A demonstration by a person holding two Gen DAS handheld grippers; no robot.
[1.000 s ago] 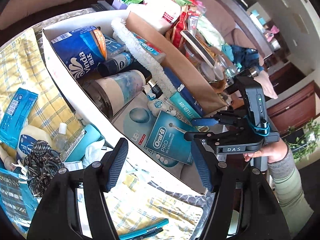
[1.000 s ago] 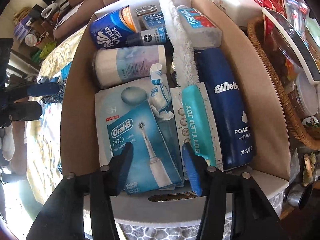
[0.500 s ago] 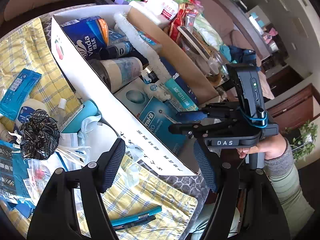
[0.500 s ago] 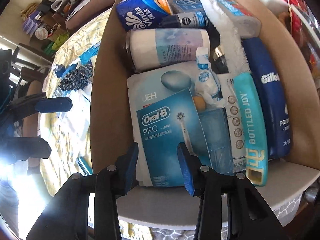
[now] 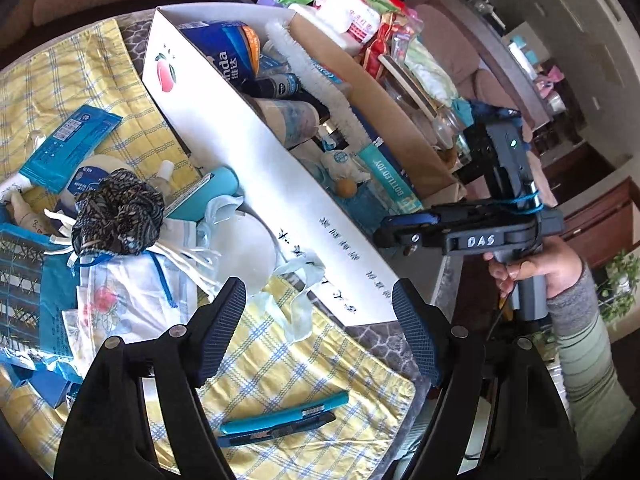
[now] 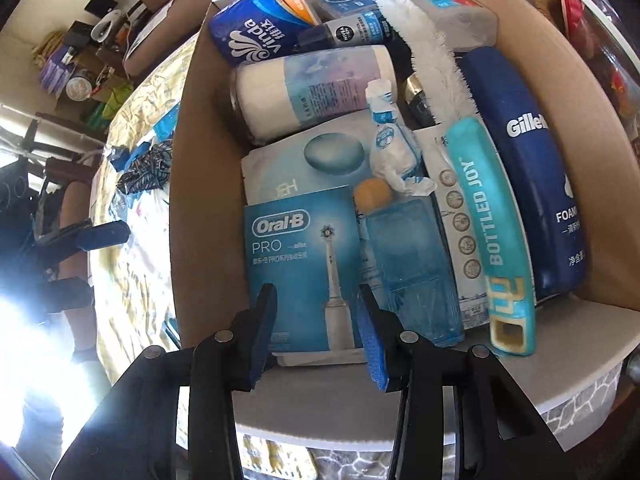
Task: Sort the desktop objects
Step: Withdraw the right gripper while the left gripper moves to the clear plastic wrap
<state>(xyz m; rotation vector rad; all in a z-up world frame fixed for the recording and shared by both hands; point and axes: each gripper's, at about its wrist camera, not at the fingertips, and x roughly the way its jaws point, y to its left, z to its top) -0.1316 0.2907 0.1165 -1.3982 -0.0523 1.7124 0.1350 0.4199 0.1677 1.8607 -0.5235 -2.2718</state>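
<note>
So the left-wrist view looked across the yellow checked cloth (image 5: 312,364), and the far left of it was a real mess: a blue sachet (image 5: 68,146), a dark patterned scrunchie (image 5: 120,214) sitting on a heap of white plastic bags (image 5: 132,292). Nearer the camera a teal pen (image 5: 284,412) lay flat on the cloth beside a darker one. The left gripper (image 5: 320,332) hung over that near stretch with its jaws spread wide and nothing between them.

Right of the clutter stood the long white cardboard box (image 5: 256,152), already stuffed. The right-wrist view looked straight down into it: a Vinda tissue pack (image 6: 260,24) at the far end, a pale roll (image 6: 312,88) lying on its side, the Oral-B box (image 6: 300,268) flat at the near left corner, then a teal Bottled Joy opener (image 6: 488,232) and a blue Gillette can (image 6: 532,184) along the right wall. A white fluffy brush (image 6: 424,52) ran diagonally over the top.

The right gripper (image 6: 316,332) hovered just above the near edge of the Oral-B box, fingers apart, holding nothing. Whether the tips actually touched the carton was hard to say from that angle. In the left-wrist view the same tool (image 5: 404,232) showed at the box's near right corner.
</note>
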